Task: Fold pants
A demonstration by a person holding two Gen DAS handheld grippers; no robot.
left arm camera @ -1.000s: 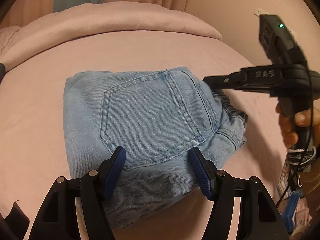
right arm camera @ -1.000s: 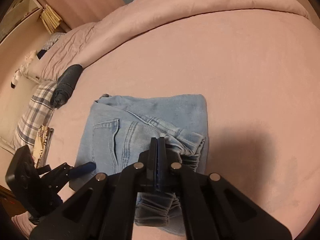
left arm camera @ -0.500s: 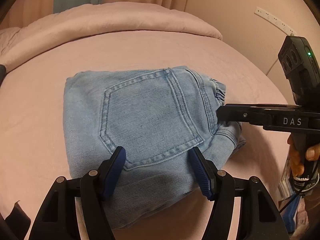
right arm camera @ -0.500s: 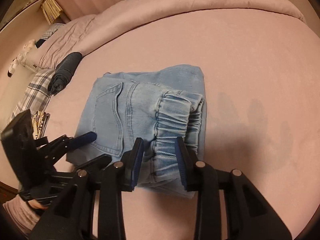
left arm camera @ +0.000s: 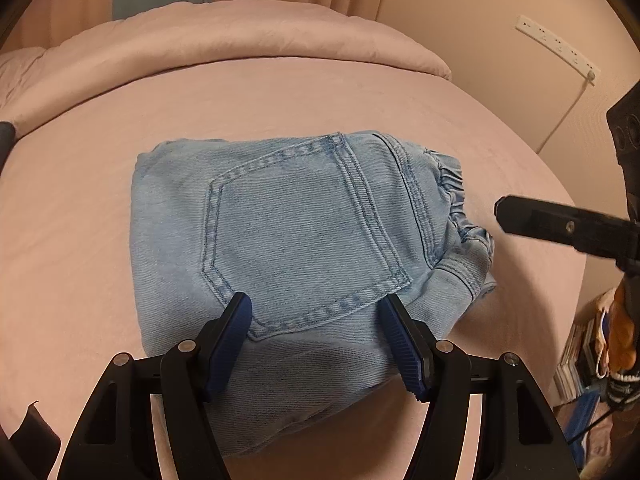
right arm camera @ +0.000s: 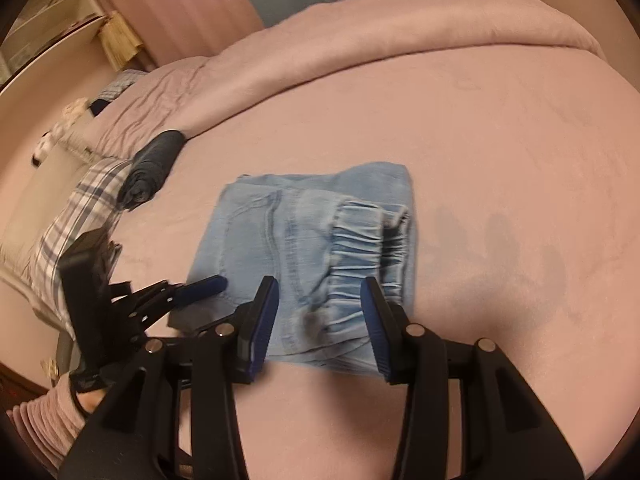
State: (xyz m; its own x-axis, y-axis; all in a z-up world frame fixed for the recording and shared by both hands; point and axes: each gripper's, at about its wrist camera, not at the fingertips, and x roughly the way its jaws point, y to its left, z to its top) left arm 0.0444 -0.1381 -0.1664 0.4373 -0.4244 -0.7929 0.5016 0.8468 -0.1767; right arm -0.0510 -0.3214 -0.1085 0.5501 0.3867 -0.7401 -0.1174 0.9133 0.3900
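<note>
The light blue jeans (left arm camera: 296, 236) lie folded into a compact square on the pink bed, back pocket up, elastic waistband at the right edge. My left gripper (left arm camera: 316, 320) is open, its blue pads over the near edge of the jeans. In the right wrist view the jeans (right arm camera: 316, 240) show the gathered waistband on top. My right gripper (right arm camera: 320, 304) is open and empty, above the near edge of the jeans. It also shows in the left wrist view (left arm camera: 560, 228), off the waistband to the right. The left gripper shows in the right wrist view (right arm camera: 200, 286) at the jeans' left corner.
A pink duvet roll (left arm camera: 240, 32) lies along the back of the bed. A rolled dark garment (right arm camera: 152, 168) and a plaid pillow (right arm camera: 76, 216) sit at the left. A wall with a power strip (left arm camera: 556, 48) and stacked books (left arm camera: 580, 352) are at the right.
My right gripper let go of the waistband, opened wide and pulled back to the right, away from the jeans. The jeans settled flat. My left gripper stayed put and open.
</note>
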